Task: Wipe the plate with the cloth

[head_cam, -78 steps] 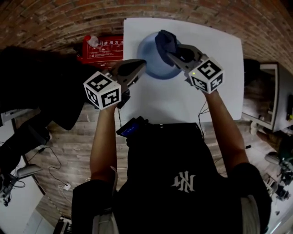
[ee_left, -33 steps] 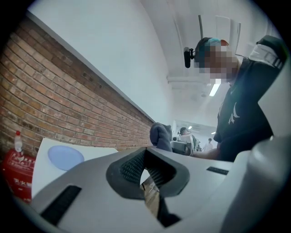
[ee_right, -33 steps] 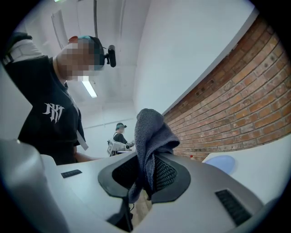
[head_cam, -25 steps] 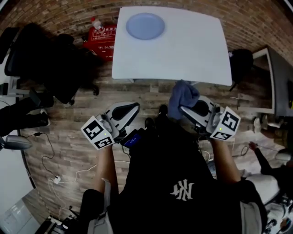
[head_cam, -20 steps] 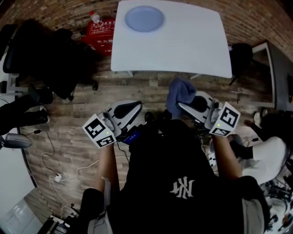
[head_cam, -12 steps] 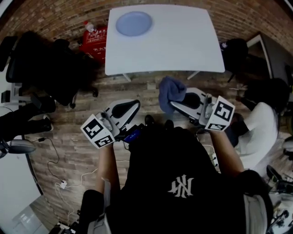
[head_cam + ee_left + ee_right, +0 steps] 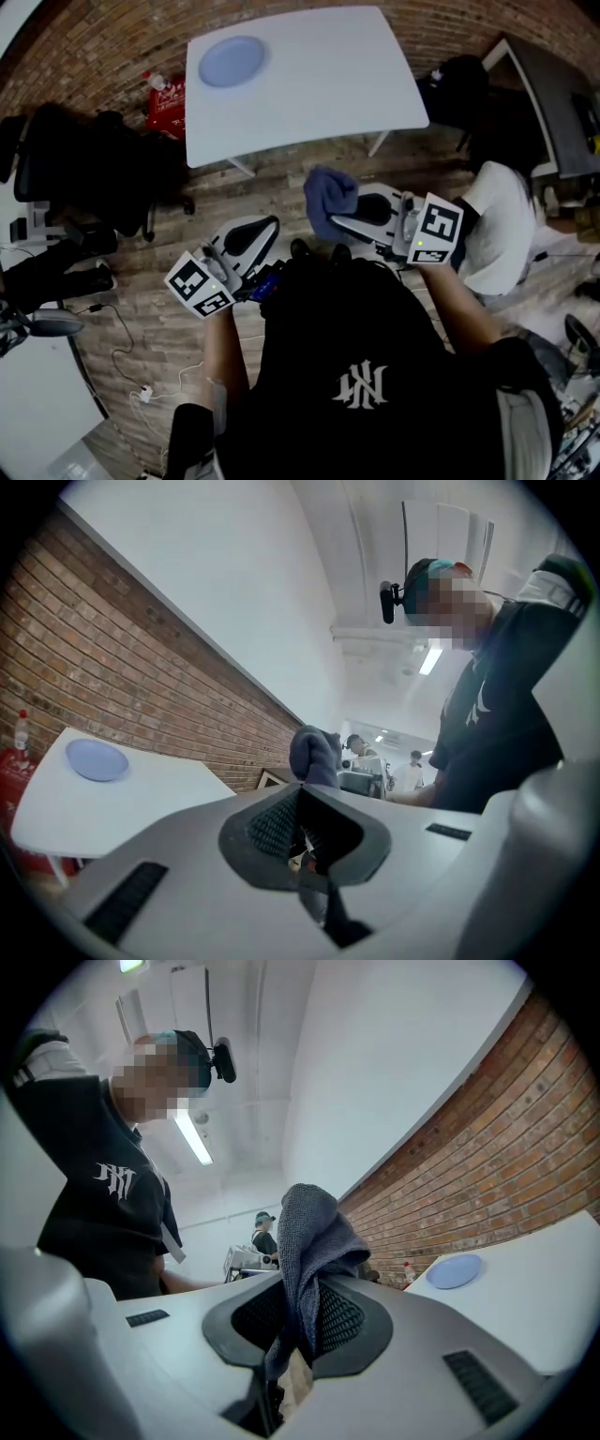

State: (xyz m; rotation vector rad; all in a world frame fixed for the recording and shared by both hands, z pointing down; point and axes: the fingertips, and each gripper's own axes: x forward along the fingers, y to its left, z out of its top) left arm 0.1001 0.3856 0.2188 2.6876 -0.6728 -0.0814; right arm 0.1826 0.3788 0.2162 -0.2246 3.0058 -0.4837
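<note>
Brick wall curves round the top of the head view, and a white desk [image 7: 319, 84] stands against it at 12 o'clock. It is well apart from the person in black [image 7: 375, 375], whose torso fills the lower half and hides the floor beneath. The blue plate [image 7: 232, 61] lies bare near the desk's 10 o'clock corner, away from both grippers.

A red box [image 7: 161, 98] sits on the floor at the desk's 9 o'clock side, partly hidden by the desk edge. Its print is too small to read. A black chair [image 7: 94, 169] stands at 9 o'clock, too dark to make out well. At 3 o'clock a person in white [image 7: 497, 225] is partly covered by the right marker cube [image 7: 434, 230].

The left gripper [image 7: 300, 797] is pressed together with nothing between its jaws. The left marker cube [image 7: 199, 284] shows at 8 o'clock in the head view. The right gripper [image 7: 302, 1290] pinches the grey-blue cloth [image 7: 314, 1227]. The cloth stands bunched above the jaws, and its lower end disappears in the gap between them.

Both grippers hang side by side over the floor, short of the desk. In the right gripper view the plate shows small at 3 o'clock on the desk, whose near end is cut off by the frame edge. In the left gripper view the red box at 9 o'clock is likewise cut by the edge.
</note>
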